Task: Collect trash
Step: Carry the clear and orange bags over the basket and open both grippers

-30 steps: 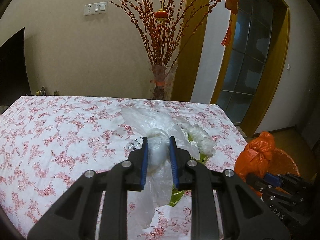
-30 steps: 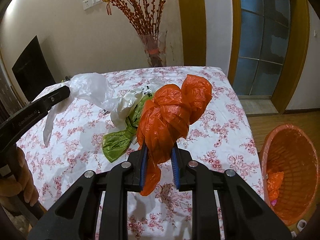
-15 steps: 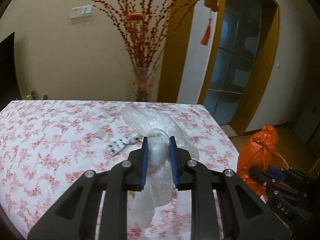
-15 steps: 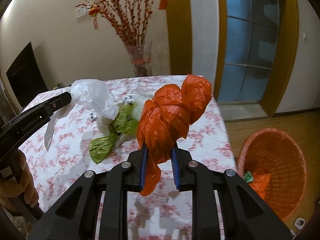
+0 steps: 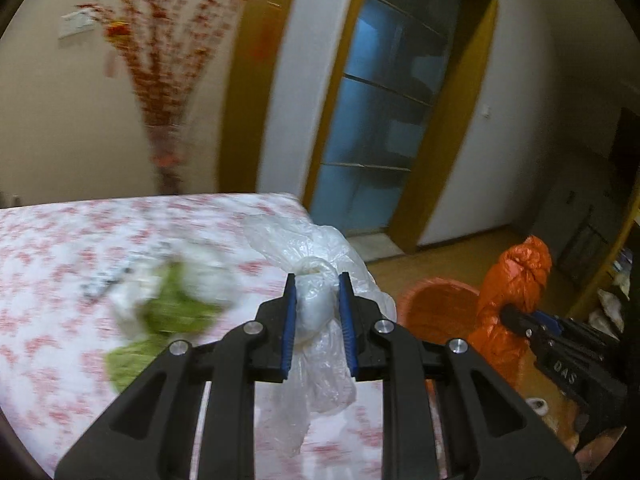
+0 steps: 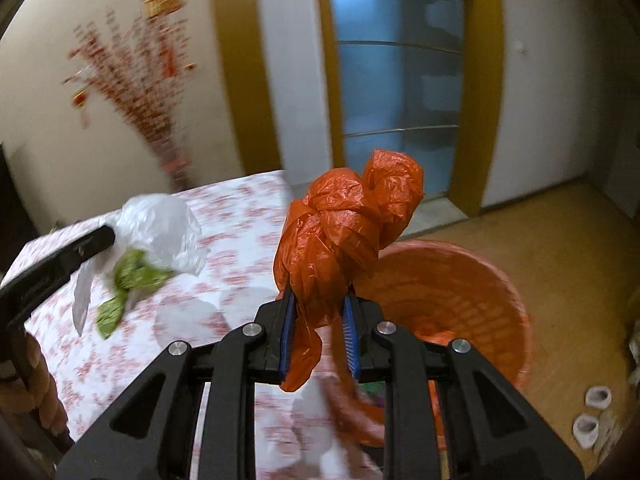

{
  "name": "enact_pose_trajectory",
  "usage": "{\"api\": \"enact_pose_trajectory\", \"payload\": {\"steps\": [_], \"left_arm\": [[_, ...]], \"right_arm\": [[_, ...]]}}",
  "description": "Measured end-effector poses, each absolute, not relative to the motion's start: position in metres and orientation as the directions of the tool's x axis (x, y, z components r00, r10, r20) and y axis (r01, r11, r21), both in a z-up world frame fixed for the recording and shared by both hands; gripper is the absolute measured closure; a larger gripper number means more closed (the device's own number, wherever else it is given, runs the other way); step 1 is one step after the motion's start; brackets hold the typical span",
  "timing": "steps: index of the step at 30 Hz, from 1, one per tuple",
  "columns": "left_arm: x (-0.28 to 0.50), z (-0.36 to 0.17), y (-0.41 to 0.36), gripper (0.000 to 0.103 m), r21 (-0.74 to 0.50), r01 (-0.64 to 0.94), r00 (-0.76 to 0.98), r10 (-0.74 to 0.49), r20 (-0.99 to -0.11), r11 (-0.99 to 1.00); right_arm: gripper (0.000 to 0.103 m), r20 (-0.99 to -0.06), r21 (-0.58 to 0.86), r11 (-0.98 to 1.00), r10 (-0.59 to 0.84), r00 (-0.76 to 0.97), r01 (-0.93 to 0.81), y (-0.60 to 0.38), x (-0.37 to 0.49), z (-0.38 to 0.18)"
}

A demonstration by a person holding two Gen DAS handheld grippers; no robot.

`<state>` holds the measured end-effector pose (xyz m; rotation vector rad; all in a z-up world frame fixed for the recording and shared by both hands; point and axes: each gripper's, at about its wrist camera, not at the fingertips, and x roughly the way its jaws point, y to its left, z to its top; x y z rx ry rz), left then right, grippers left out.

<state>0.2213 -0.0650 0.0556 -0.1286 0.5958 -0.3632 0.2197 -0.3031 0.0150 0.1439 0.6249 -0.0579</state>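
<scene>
My left gripper point(image 5: 317, 288) is shut on a knotted clear plastic bag point(image 5: 316, 308), which hangs above the right end of the floral-clothed table point(image 5: 60, 280). In the right wrist view the same clear plastic bag point(image 6: 160, 228) shows at the left. My right gripper point(image 6: 320, 304) is shut on a knotted orange plastic bag point(image 6: 344, 232), held up near the table's corner, just left of the orange waste basket point(image 6: 472, 292) on the floor. From the left wrist view that orange plastic bag point(image 5: 516, 276) and the orange waste basket point(image 5: 436, 304) sit at the right.
Green and white bags point(image 5: 172, 304) still lie on the table, blurred. A vase of red branches point(image 5: 168, 92) stands behind it, beside a glass door point(image 5: 384, 120). Small white objects point(image 6: 592, 412) lie on the wooden floor right of the basket. A hand point(image 6: 36, 384) holds the left tool.
Both grippers have swung to the right with their bags, away from the table's middle toward its right end. The orange basket has come much nearer and now sits just beside the right gripper.
</scene>
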Motion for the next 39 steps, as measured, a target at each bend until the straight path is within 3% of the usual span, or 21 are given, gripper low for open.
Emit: {"api": "enact_pose_trajectory", "payload": {"steps": [12,15,18,22,30,39], "left_arm": [[0.232,0.013,-0.19,0.082,-0.27,0.476,0.605,-0.535,-0.59,0.837],[0.235,0.0,-0.209,0.078,-0.285,0.491,0.561,-0.549,-0.619,0.823],[0.243,-0.016,-0.219,0.074,-0.303,0.486,0.525,-0.551,-0.649,0.82],[0.25,-0.034,-0.219,0.066,-0.301,0.47,0.507,-0.533,-0.677,0.83],[0.254,-0.035,-0.192,0.061,-0.287,0.428,0.534,-0.496,-0.685,0.857],[0.236,-0.012,-0.113,0.058,-0.151,0.345,0.674,-0.357,-0.647,0.926]], "right_arm": [[0.079,-0.611,0.208,0.948,-0.066,0.789,0.24,-0.387,0.218,-0.004],[0.075,-0.613,0.231,0.939,-0.063,0.787,0.255,-0.4,0.22,-0.008],[0.064,-0.614,0.252,0.93,-0.061,0.787,0.268,-0.409,0.22,-0.014],[0.054,-0.615,0.266,0.92,-0.067,0.786,0.287,-0.416,0.221,-0.017],[0.054,-0.62,0.245,0.927,-0.076,0.781,0.285,-0.409,0.217,-0.019],[0.054,-0.621,0.197,0.969,0.003,0.784,0.152,-0.355,0.23,-0.014]]}}
